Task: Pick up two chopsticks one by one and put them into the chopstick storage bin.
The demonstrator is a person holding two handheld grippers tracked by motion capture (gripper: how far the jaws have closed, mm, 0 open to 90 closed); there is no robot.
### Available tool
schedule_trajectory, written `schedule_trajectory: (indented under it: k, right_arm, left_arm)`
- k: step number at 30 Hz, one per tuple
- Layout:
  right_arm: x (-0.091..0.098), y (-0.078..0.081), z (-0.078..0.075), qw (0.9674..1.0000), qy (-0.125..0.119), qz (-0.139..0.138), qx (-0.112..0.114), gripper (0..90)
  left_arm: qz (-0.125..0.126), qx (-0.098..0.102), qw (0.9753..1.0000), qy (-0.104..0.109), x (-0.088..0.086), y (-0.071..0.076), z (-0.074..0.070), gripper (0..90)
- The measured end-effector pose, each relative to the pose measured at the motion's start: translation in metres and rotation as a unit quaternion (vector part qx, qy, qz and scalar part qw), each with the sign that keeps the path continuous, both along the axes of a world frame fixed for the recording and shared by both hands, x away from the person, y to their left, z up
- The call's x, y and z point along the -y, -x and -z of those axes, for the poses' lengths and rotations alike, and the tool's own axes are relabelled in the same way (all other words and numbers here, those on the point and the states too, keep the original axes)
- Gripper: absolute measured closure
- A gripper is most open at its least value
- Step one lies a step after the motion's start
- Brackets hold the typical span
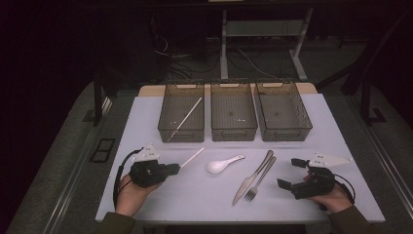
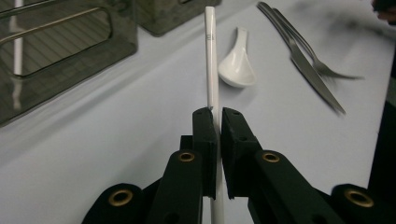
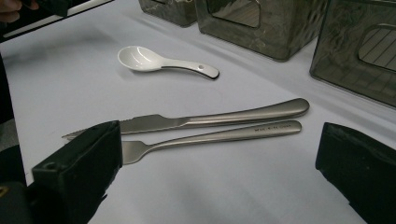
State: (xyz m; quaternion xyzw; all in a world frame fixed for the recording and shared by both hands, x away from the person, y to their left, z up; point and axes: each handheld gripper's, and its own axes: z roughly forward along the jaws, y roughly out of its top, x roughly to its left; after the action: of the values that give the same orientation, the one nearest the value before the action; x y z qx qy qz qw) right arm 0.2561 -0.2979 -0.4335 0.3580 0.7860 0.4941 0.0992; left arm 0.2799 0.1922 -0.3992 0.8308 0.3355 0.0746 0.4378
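My left gripper (image 1: 174, 169) (image 2: 215, 114) is shut on a white chopstick (image 1: 192, 157) (image 2: 211, 56), which sticks out past the jaws toward the bins. A second white chopstick (image 1: 186, 117) lies in the left bin (image 1: 181, 133). A white ceramic spoon (image 1: 224, 165) (image 2: 237, 63) (image 3: 161, 61) lies on the white table (image 1: 204, 195). A steel knife (image 1: 253, 176) (image 3: 210, 119) and fork (image 1: 260, 179) (image 3: 219, 136) lie side by side right of the spoon. My right gripper (image 1: 290, 173) (image 3: 219, 182) stands open just right of the fork and knife, nothing between its jaws.
Three dark see-through bins stand in a row at the table's far side: left, middle (image 1: 234, 131) and right (image 1: 287, 132). The middle and right bins look empty. Dark floor, table legs and cables lie beyond.
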Motion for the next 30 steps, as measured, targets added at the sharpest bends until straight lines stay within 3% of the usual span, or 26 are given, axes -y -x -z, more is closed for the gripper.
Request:
schedule_trajectory:
  k: [6,10,19,30]
  right_arm:
    - [0.0,0.0,0.0,1.0,0.0,0.0,0.0,0.9]
    - [0.0,0.0,0.0,1.0,0.0,0.0,0.0,0.9]
    - [0.001,0.0,0.0,1.0,-0.001,0.003,0.001,0.9]
    - [0.001,0.0,0.0,1.0,-0.005,0.005,-0.001,0.9]
  left_arm:
    - [-0.033,-0.001,0.9994,-0.005,0.005,-0.011,-0.005,84.2]
    - [-0.039,0.001,0.9992,-0.001,0.007,-0.017,-0.011,84.2]
    - [-0.062,0.021,0.9978,0.004,0.013,-0.036,-0.033,84.3]
    - [-0.086,0.046,0.9951,0.012,0.021,-0.07,-0.053,84.2]
